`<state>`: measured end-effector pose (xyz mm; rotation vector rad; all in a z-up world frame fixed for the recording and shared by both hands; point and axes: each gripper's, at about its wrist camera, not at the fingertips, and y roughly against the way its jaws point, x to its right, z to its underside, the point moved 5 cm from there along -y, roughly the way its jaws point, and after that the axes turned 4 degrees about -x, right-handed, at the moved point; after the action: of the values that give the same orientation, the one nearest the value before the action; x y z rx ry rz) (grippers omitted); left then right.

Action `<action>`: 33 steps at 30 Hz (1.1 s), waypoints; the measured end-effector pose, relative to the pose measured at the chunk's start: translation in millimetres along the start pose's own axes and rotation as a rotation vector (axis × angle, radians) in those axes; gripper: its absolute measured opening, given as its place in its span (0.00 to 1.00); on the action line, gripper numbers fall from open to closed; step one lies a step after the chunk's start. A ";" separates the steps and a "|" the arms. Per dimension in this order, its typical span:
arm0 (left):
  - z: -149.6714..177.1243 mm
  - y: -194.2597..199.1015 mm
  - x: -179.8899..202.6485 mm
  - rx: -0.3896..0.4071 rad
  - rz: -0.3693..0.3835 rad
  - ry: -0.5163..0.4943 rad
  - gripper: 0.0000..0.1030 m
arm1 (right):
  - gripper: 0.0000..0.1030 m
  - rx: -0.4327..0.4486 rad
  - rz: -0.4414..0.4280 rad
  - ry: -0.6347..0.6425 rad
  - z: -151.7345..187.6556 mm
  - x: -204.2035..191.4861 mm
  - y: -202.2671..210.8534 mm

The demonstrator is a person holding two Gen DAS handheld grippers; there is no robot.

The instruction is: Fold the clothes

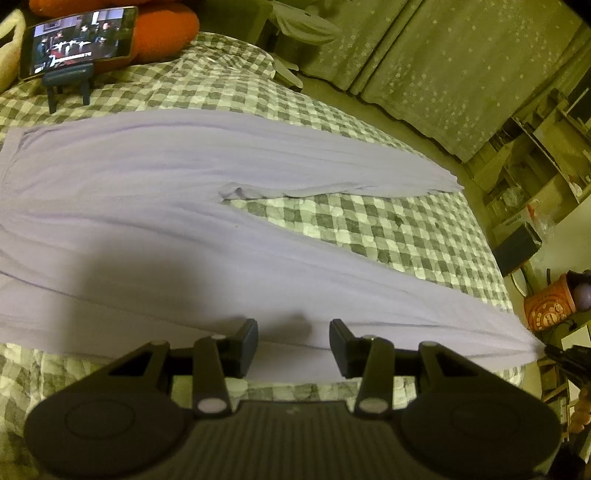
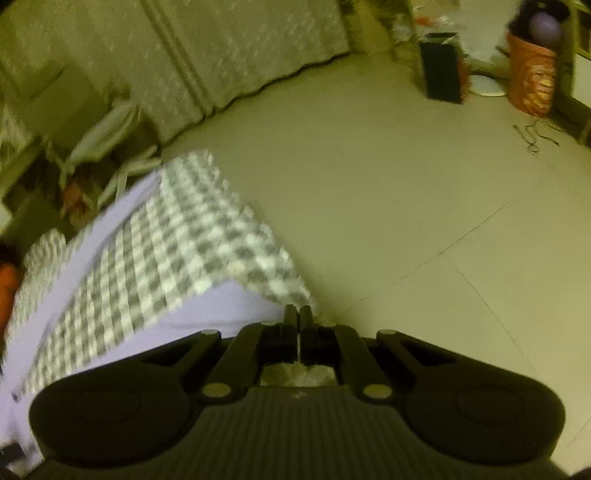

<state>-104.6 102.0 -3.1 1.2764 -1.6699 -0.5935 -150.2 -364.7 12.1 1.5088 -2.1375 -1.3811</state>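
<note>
Pale lilac trousers [image 1: 155, 192] lie spread on the checked bedspread [image 1: 388, 229], legs running to the right with a gap between them. My left gripper [image 1: 293, 332] hovers open over the near leg's front edge, with cloth under the jaws but none pinched. The near leg's hem [image 1: 532, 345] is drawn to a point at the bed's right edge, where the right gripper's black tip [image 1: 561, 356] holds it. In the blurred right wrist view my right gripper [image 2: 297, 317] is shut, lilac cloth [image 2: 229, 306] bunching at its fingertips beside the bed corner.
A phone on a stand [image 1: 79, 37] plays video at the bed's far left, in front of an orange cushion [image 1: 166, 29]. Curtains [image 1: 461, 74] hang behind. Shelves [image 1: 535, 155], a black box [image 2: 441, 72] and an orange pot [image 2: 532, 81] stand on the tiled floor [image 2: 406, 184].
</note>
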 end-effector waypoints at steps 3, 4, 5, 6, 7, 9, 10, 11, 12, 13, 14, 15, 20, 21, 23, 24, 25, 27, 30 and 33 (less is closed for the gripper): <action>-0.6 -0.8 0.0 -0.003 0.000 0.003 0.42 | 0.01 0.022 -0.010 -0.004 0.8 1.5 7.2; -0.4 -1.0 0.8 -0.004 0.002 0.000 0.42 | 0.01 0.022 -0.004 0.007 1.7 0.6 6.8; -0.3 -1.2 1.5 -0.005 0.003 -0.002 0.42 | 0.01 0.017 0.000 0.019 2.5 -0.4 5.2; 0.4 -1.0 2.1 -0.006 0.004 -0.005 0.42 | 0.02 0.002 0.003 0.039 3.5 -2.0 2.0; 1.0 -0.9 2.6 -0.006 0.006 -0.008 0.42 | 0.02 -0.038 -0.001 0.078 5.4 -5.5 -4.6; 1.1 0.1 1.7 -0.005 0.007 -0.002 0.42 | 0.05 -0.112 0.003 0.190 14.0 -16.6 -16.4; 1.1 0.8 1.1 -0.004 0.006 0.001 0.42 | 0.06 -0.141 0.011 0.248 18.7 -22.2 -21.2; 1.2 1.2 0.8 -0.003 0.004 0.003 0.42 | 0.11 -0.144 0.021 0.295 19.7 -26.8 -23.3; 1.1 0.9 1.8 -0.003 0.005 -0.001 0.42 | 0.12 -0.104 0.031 0.325 14.6 -30.0 -21.3; 1.1 0.7 2.8 -0.004 0.006 -0.004 0.42 | 0.12 -0.065 0.042 0.354 9.6 -33.3 -19.2; 1.1 0.4 3.7 -0.004 0.007 -0.008 0.42 | 0.17 -0.031 0.039 0.383 3.8 -38.3 -17.4; 1.0 0.1 4.7 -0.005 0.008 -0.011 0.42 | 0.28 -0.016 0.014 0.417 -2.1 -46.1 -18.0; 1.6 -0.1 5.4 -0.004 0.010 -0.013 0.43 | 0.36 -0.078 -0.079 0.601 -11.4 -77.2 -54.0; 2.0 0.0 3.9 -0.005 0.008 -0.007 0.43 | 0.36 -0.119 -0.099 0.601 -10.4 -77.3 -63.4; 2.2 0.7 1.6 -0.004 0.005 0.001 0.43 | 0.36 -0.160 -0.123 0.598 -9.8 -77.9 -73.7; 1.9 0.6 1.9 -0.004 0.005 -0.001 0.43 | 0.36 -0.171 -0.132 0.596 -9.8 -78.3 -76.9; 1.6 0.5 2.3 -0.004 0.005 -0.003 0.43 | 0.31 -0.178 -0.138 0.591 -10.3 -79.0 -79.3; 1.4 -0.1 4.0 -0.005 0.007 -0.009 0.43 | 0.02 -0.155 -0.119 0.612 -11.8 -85.9 -78.3; 1.5 -1.2 7.1 -0.006 0.009 -0.020 0.43 | 0.02 -0.099 -0.054 0.655 -13.8 -95.9 -76.1; 2.0 -1.7 6.2 -0.007 0.004 -0.018 0.43 | 0.02 -0.040 0.031 0.679 -16.2 -101.0 -76.0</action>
<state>-105.7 95.3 -3.1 1.2662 -1.6831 -0.6099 -44.1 -295.6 -2.4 1.6139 -1.6801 -0.7318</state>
